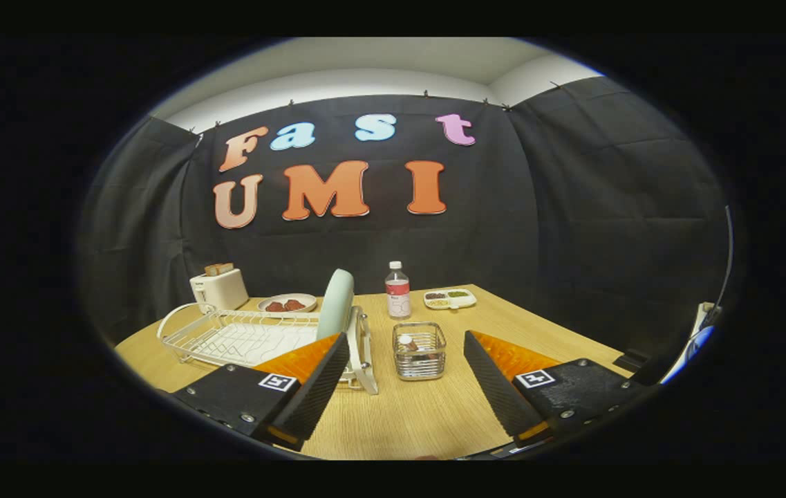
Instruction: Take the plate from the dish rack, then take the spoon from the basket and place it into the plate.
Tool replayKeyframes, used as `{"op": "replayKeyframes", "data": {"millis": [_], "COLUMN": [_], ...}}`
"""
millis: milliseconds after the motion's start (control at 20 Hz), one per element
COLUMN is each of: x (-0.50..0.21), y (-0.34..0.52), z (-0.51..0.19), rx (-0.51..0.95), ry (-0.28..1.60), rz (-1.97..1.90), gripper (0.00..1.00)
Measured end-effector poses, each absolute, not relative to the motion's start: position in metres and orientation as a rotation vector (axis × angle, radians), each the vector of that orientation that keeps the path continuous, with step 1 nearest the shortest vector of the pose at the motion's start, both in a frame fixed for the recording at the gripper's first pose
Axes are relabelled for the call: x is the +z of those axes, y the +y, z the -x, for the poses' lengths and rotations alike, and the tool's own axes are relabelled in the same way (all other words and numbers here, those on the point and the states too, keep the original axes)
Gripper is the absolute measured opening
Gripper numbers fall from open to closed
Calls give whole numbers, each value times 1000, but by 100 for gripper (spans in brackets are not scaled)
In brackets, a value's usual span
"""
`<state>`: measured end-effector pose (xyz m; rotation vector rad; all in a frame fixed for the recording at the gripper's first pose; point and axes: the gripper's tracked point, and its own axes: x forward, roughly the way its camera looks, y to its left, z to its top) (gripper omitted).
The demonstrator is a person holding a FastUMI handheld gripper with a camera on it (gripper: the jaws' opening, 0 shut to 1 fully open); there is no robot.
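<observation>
Hovering with tool (399, 387) fingers wide apart and holding nothing, facing the hard, breakable-looking plate (334, 304) standing on edge in the dish rack (240, 339) by the worktop's left edge; best pinched at its thin top rim.

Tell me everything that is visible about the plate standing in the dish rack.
The plate is pale green, smooth and looks ceramic. It stands on its edge, almost upright, seen nearly edge-on, in the right end of the white wire dish rack, which alone touches it. Its lower part is hidden behind the left finger of the open gripper. The wire basket stands apart to its right on the wooden table. Nothing grips the plate; the fingers are short of it.
</observation>
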<state>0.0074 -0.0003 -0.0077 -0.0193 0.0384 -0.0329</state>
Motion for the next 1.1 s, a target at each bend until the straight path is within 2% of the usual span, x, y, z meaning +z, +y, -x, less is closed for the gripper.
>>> {"op": "replayKeyframes", "data": {"millis": [500, 900, 950, 1100], "x": [5, 0, -3, -14], "y": [49, 77, 80, 91], "z": [-61, -114, -119, -131], "rx": [60, 81, 80, 91], "ry": [77, 145, 158, 190], "rz": [109, 96, 103, 130], "gripper": [99, 99, 98, 87]}}
